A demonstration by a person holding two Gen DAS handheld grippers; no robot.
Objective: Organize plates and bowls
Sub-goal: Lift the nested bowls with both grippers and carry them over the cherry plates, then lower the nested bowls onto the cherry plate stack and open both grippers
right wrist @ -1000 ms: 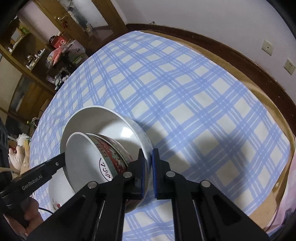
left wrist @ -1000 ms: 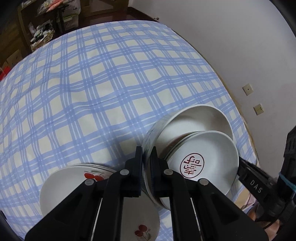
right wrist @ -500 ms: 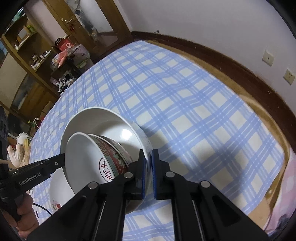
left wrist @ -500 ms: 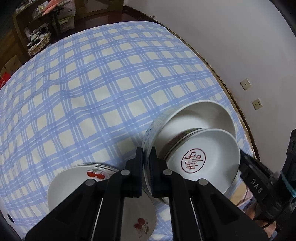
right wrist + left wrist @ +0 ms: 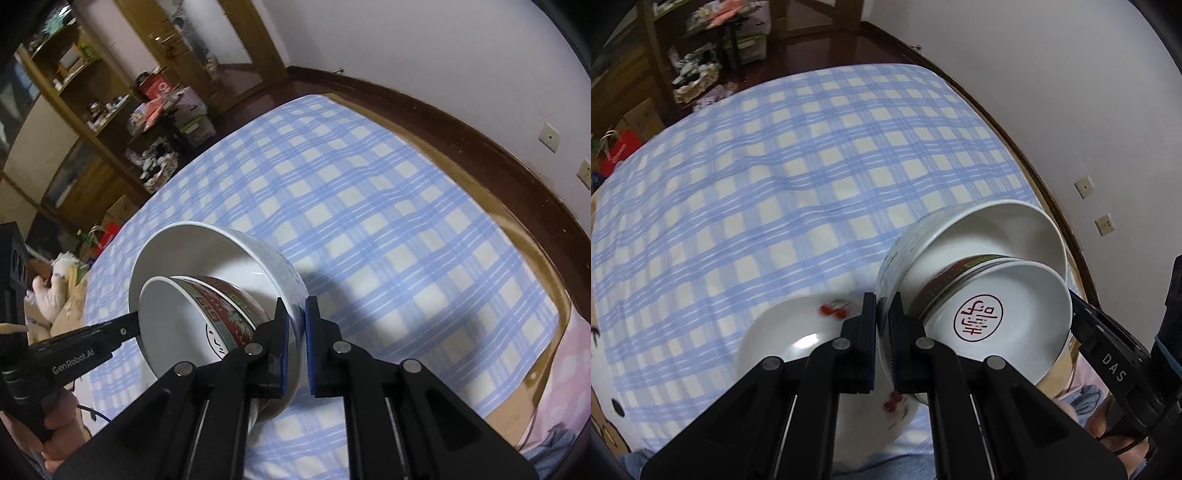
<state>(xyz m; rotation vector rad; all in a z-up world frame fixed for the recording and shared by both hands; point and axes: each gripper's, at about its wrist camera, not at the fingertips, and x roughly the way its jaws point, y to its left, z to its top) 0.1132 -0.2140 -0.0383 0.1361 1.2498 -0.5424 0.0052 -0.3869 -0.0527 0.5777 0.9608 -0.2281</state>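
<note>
A large white bowl holds a smaller red-patterned bowl with a red stamp inside. Both hang tilted above the table. My left gripper is shut on the large bowl's near-left rim. My right gripper is shut on the opposite rim, and its fingers show at the right in the left wrist view. A white plate with red cherries lies on the table below my left gripper, partly hidden by it.
The round table wears a blue and cream checked cloth. Its wooden edge runs close to a white wall with sockets. Shelves and clutter stand beyond the far side.
Both grippers have lifted the stacked bowls higher off the table, still gripping opposite rims. The cherry plate now shows further right under the left gripper.
</note>
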